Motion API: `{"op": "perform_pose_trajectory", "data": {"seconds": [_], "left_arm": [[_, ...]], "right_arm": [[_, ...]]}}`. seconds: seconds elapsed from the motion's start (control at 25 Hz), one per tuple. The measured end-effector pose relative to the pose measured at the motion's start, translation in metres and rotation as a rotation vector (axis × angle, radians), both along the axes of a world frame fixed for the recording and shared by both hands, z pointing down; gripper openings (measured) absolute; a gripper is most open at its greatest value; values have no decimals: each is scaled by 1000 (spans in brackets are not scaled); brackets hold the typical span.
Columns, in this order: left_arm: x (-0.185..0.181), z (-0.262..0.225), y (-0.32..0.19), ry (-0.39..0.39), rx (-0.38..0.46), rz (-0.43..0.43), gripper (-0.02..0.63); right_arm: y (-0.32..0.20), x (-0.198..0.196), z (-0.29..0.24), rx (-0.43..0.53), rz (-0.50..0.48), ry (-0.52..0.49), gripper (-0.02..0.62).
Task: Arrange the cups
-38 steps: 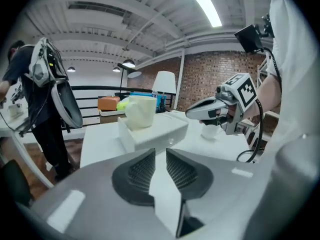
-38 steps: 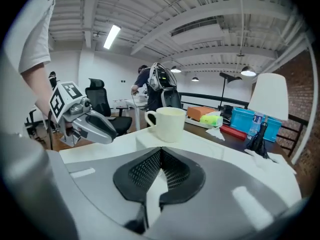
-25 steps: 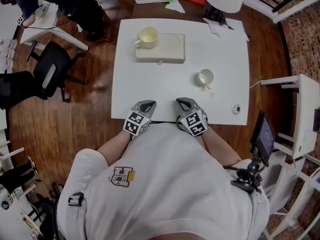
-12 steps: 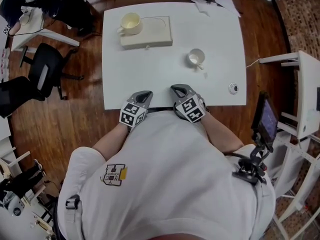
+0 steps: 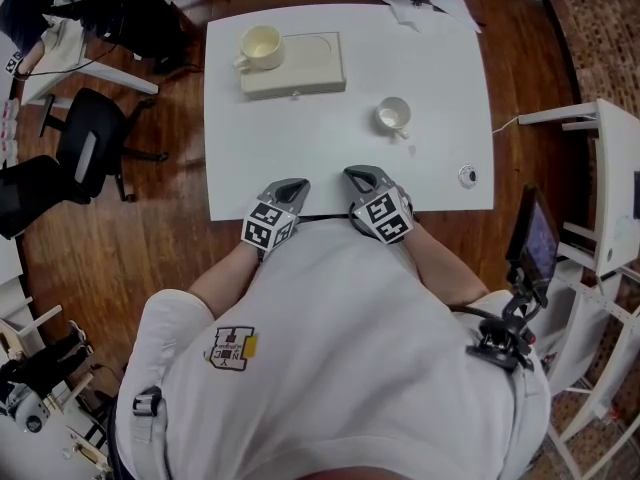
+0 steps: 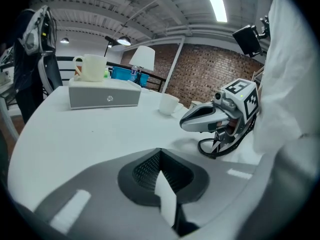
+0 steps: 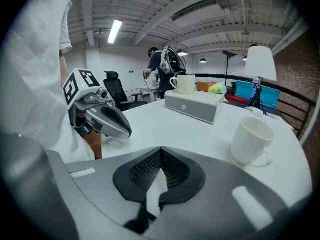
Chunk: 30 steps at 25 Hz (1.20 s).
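Note:
A cream cup [image 5: 260, 46] stands in the left hollow of a pale tray [image 5: 318, 66] at the table's far side. A second white cup [image 5: 393, 116] sits on the bare white table [image 5: 300, 138], right of centre, its handle toward me. My left gripper [image 5: 296, 183] and right gripper [image 5: 357, 174] rest side by side at the near edge, both shut with nothing between their jaws. The left gripper view shows the tray [image 6: 104, 94], its cup [image 6: 91, 67] and the loose cup [image 6: 168, 104]. In the right gripper view the loose cup [image 7: 251, 139] is close on the right.
A small round object [image 5: 466, 176] lies near the table's right front corner. A black office chair [image 5: 85, 148] stands left of the table, white shelving [image 5: 610, 198] to the right. A lamp [image 7: 260, 64] and clutter sit beyond the far edge.
The head view has tipped, so the table sits higher in the picture. Both grippers stay shut at the near edge; the cups have not moved.

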<state>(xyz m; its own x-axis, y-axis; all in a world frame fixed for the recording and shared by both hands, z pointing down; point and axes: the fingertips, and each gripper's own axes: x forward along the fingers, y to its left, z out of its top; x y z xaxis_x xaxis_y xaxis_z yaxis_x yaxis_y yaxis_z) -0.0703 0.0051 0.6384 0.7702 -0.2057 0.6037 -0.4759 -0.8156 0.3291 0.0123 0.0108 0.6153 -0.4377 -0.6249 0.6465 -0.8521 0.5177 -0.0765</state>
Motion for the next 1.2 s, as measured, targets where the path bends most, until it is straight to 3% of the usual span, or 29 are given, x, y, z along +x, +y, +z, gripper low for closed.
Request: {"op": "perform_pose_trajectory", "data": {"seconds": [0.56,0.92,1.08,1.2], "left_arm": [[-3,-6,-11,28,14,-62,0],[17,-4,-6,13,19,-50,0],[39,-4,-1,-5,43,0,0],[69,-9,-3,-24,131,106,0]], "right_arm": [[0,7,-3,14,22,-9,0],[8,27,-4,21,43,-8,0],[17,49,-4,15,71,-1,0],[21,73,-3,17,96,14,0]]}}
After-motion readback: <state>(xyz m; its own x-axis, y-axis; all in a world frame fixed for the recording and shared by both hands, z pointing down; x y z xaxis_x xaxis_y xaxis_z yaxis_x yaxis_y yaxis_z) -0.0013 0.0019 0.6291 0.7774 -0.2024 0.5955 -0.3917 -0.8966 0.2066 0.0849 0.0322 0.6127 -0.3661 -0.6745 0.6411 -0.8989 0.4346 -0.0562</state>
